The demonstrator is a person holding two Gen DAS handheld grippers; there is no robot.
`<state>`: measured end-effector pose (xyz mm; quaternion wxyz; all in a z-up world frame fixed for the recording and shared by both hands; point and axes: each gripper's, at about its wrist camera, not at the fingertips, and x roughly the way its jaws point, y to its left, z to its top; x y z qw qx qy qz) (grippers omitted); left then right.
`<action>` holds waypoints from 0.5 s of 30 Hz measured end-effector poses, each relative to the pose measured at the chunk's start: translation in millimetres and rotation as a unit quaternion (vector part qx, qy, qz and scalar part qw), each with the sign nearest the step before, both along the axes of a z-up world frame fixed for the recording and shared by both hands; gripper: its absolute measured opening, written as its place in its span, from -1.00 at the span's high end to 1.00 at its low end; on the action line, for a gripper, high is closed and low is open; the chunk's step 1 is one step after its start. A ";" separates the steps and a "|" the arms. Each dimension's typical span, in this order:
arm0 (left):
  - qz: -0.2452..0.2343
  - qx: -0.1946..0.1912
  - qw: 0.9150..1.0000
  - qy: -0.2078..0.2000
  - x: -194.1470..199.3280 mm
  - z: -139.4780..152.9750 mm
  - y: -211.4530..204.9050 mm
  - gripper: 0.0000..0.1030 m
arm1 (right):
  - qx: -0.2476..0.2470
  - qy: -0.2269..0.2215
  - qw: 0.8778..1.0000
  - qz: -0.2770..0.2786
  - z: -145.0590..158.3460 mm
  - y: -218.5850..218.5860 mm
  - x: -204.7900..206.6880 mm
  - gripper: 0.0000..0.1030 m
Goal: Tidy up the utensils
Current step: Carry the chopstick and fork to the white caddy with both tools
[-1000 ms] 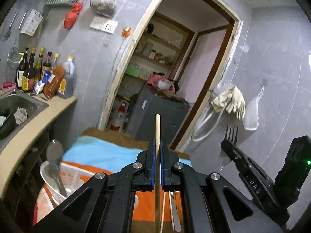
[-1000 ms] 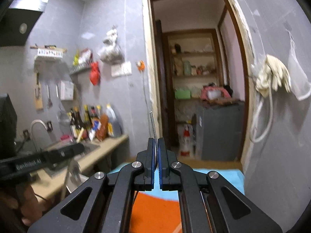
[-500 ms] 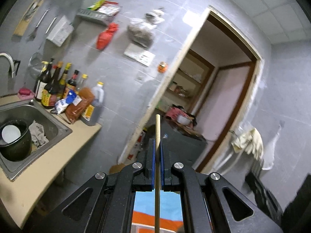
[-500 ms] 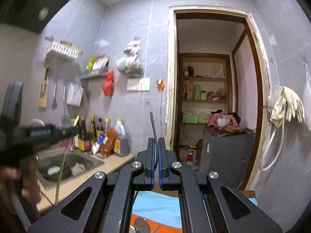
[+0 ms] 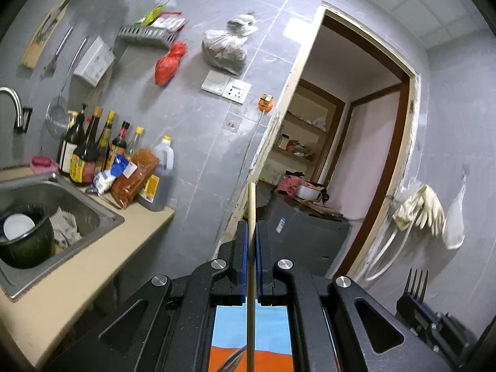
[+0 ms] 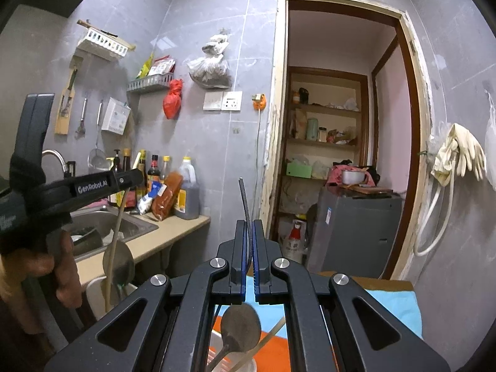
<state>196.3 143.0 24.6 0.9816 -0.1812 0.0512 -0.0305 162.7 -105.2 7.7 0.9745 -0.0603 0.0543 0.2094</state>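
My left gripper (image 5: 251, 232) is shut on a wooden-handled ladle (image 5: 251, 210); its handle stands up between the jaws. In the right wrist view the left gripper (image 6: 136, 175) holds that ladle (image 6: 119, 262) hanging, bowl down, over a white basket (image 6: 93, 291). My right gripper (image 6: 248, 231) is shut on a metal fork (image 6: 244, 200), seen edge-on; its tines (image 5: 418, 280) show in the left wrist view. A metal spoon (image 6: 240, 328) and a wooden stick (image 6: 263, 341) lie in a white holder below the right gripper.
A counter (image 5: 93, 266) with a steel sink (image 5: 46, 198), a black pot (image 5: 24, 238) and several sauce bottles (image 5: 93, 152) stands at left. An orange and blue cloth (image 6: 393, 303) lies below. A doorway (image 6: 341, 142) and grey cabinet (image 6: 356, 232) are ahead.
Both grippers have risen and tilted upward with their utensils. The left wrist view swung left toward the sink; the fork tines are back in view at its lower right.
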 end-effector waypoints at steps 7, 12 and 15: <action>-0.016 0.024 0.999 0.019 -8.2 -15.2 -8.9 0.95 | 0.005 0.009 1.000 0.002 -8.2 -1.1 -3.6 0.94; -0.048 0.022 0.998 0.045 -20.9 -11.5 -10.5 0.50 | 0.023 0.025 0.999 0.019 -2.5 -9.9 -5.8 0.68; -0.060 0.002 0.997 0.057 -27.8 -6.6 -8.8 0.29 | 0.039 0.033 0.998 0.027 7.7 -16.7 -9.8 0.66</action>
